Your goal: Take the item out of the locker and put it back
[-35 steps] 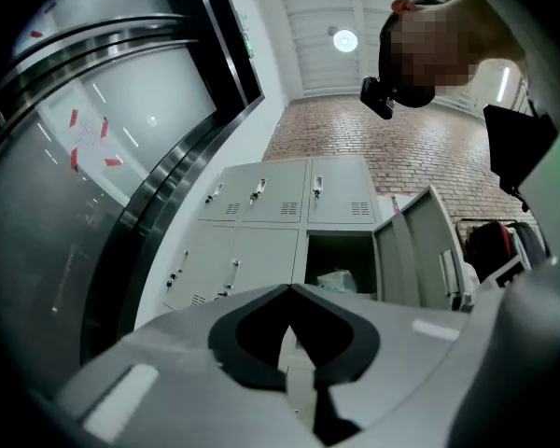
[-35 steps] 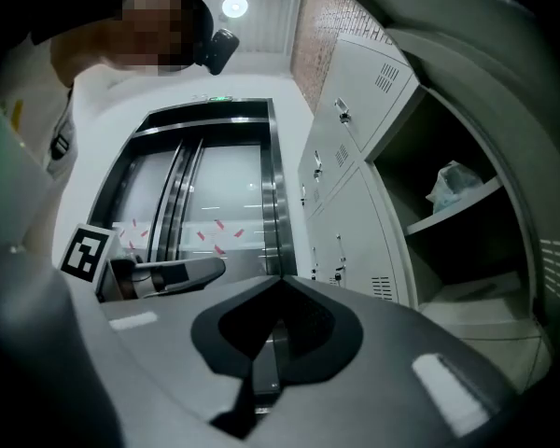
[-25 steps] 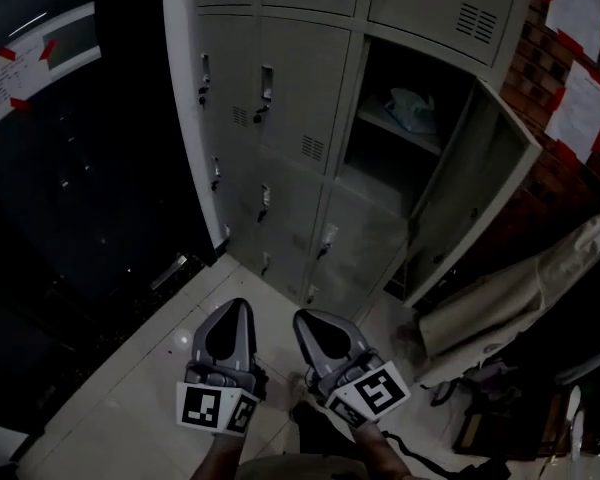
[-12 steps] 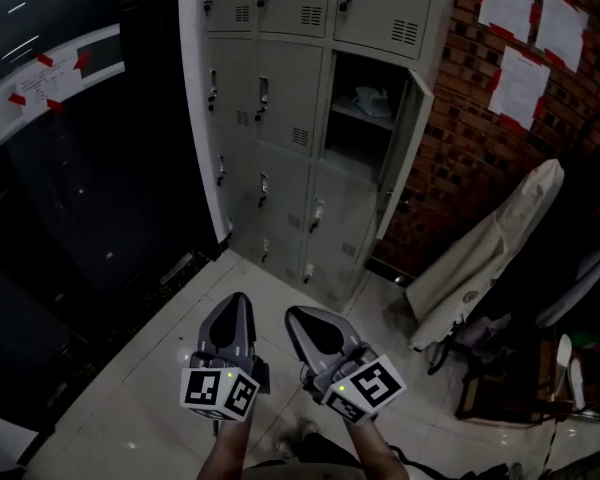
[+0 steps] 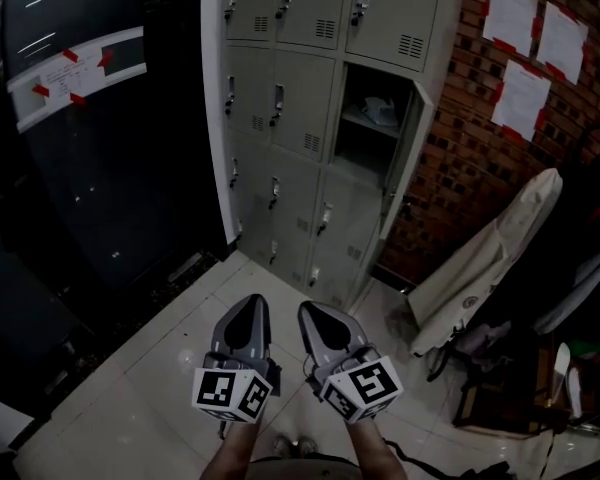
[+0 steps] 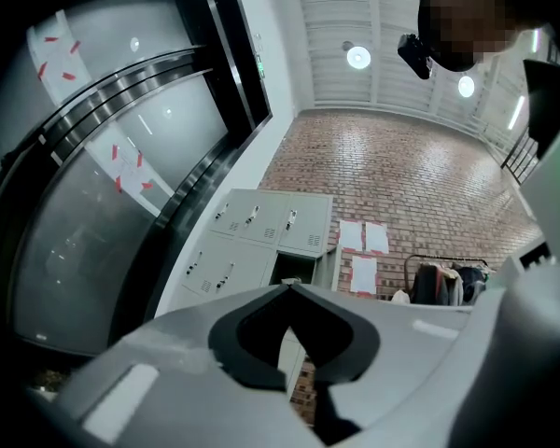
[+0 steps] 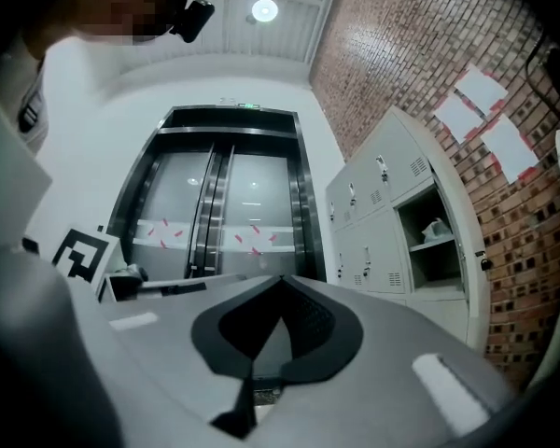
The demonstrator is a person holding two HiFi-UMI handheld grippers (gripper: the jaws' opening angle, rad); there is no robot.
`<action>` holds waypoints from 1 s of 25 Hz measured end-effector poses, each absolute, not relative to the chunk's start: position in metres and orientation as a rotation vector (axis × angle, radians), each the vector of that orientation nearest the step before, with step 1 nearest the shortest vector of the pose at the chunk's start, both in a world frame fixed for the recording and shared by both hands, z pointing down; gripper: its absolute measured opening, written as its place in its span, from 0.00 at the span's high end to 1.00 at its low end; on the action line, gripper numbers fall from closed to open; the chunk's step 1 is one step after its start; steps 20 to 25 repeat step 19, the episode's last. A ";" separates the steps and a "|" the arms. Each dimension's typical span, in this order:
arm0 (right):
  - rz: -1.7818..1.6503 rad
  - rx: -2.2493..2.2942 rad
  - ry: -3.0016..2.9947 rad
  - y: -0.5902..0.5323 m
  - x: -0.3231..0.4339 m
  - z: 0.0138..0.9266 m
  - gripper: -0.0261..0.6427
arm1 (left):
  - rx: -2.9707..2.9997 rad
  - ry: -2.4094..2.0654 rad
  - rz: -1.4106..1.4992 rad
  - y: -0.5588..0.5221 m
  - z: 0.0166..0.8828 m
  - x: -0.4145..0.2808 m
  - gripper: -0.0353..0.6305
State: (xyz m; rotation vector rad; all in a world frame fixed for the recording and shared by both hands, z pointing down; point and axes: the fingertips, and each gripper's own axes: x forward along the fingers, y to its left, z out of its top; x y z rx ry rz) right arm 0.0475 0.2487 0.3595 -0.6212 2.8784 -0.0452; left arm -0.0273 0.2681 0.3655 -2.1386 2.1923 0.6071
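A grey bank of lockers [image 5: 310,88] stands against the brick wall. One compartment [image 5: 372,133] has its door [image 5: 405,183] swung open, and a pale crumpled item [image 5: 378,113] lies on its shelf; the same item [image 7: 436,230] shows in the right gripper view. My left gripper [image 5: 246,318] and right gripper [image 5: 318,320] hang side by side low over the floor, well short of the lockers. Both are shut and hold nothing.
Dark glass elevator doors [image 5: 90,148] with red-taped notices are to the left. Paper sheets [image 5: 528,48] hang on the brick wall. A pale cloth-covered object [image 5: 485,268] and dark clutter [image 5: 520,368] sit at the right. Tiled floor [image 5: 160,368] lies below the grippers.
The view has pulled back and shifted, so the lockers look smaller and farther away. Both grippers stay shut and side by side.
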 end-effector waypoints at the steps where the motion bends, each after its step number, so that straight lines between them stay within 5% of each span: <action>1: -0.053 -0.632 2.878 0.248 0.050 0.360 0.96 | -2.138 2.189 0.611 0.269 0.365 -0.026 0.94; 25: -0.022 -0.638 2.882 0.245 0.060 0.360 0.96 | -2.125 2.184 0.655 0.264 0.364 -0.020 0.94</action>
